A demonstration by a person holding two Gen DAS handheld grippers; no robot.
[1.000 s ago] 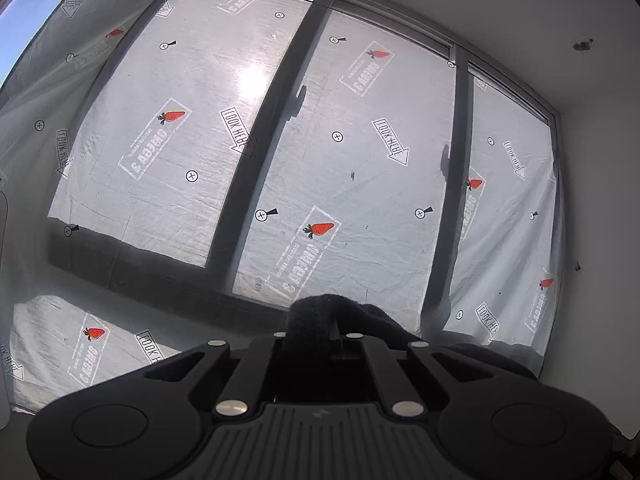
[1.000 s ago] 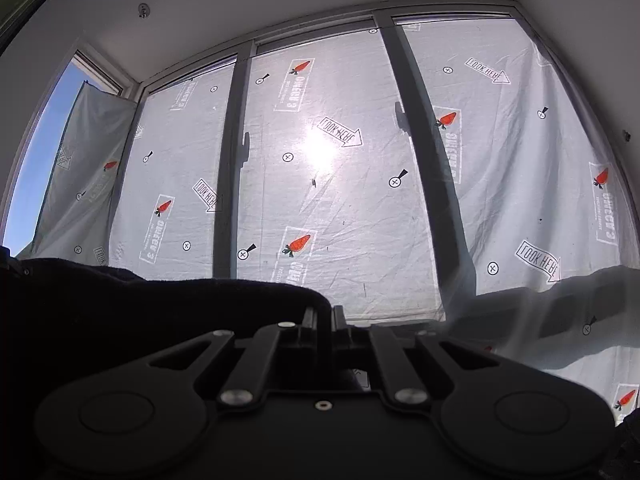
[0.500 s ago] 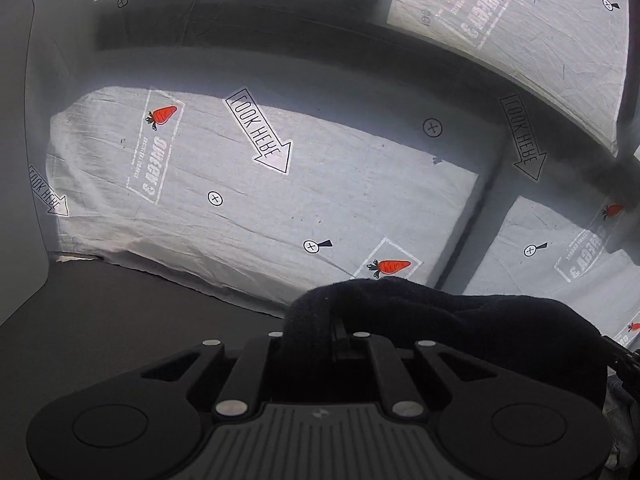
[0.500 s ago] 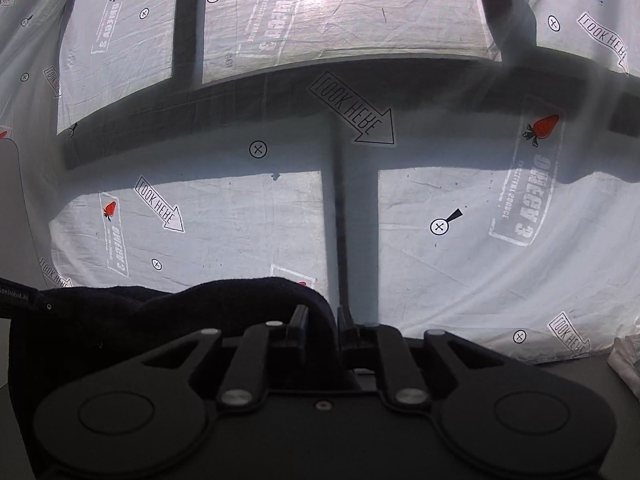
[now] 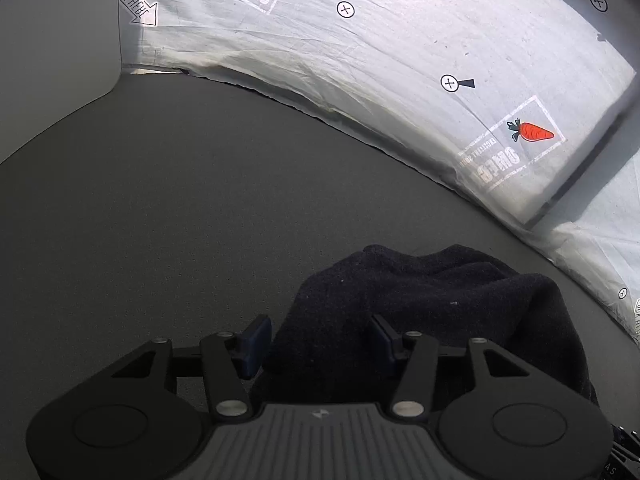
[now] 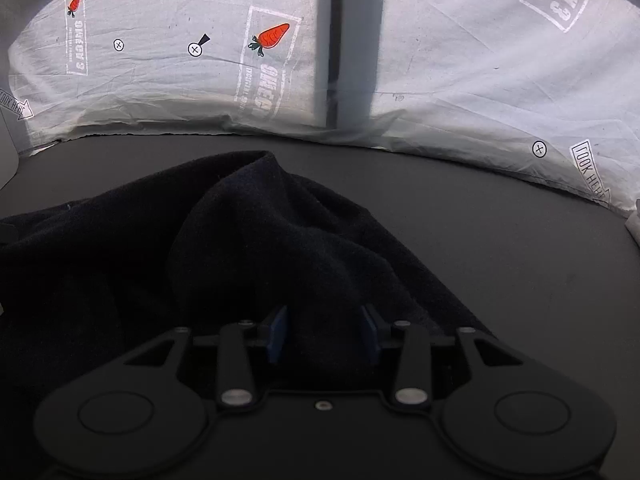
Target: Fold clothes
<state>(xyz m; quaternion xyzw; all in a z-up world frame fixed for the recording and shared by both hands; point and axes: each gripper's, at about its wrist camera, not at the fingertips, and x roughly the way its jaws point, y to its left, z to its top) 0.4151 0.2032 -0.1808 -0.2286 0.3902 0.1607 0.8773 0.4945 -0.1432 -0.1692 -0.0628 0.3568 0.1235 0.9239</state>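
Observation:
A black knit garment (image 5: 432,300) lies bunched on the dark grey table (image 5: 180,220). My left gripper (image 5: 318,340) is open, its blue pads spread apart with a fold of the garment lying loose between them. In the right wrist view the same garment (image 6: 248,240) spreads to the left in heaped folds. My right gripper (image 6: 324,334) is open too, with cloth between its spread pads. Both grippers sit low over the table (image 6: 500,260).
A white printed sheet (image 5: 400,80) with carrot logos and arrows hangs along the far edge of the table and also shows in the right wrist view (image 6: 480,80). A pale wall (image 5: 52,40) stands at the left.
Both grippers swung down from facing the covered windows to the table. Both were shut on the garment and have now opened, and the garment rests on the table.

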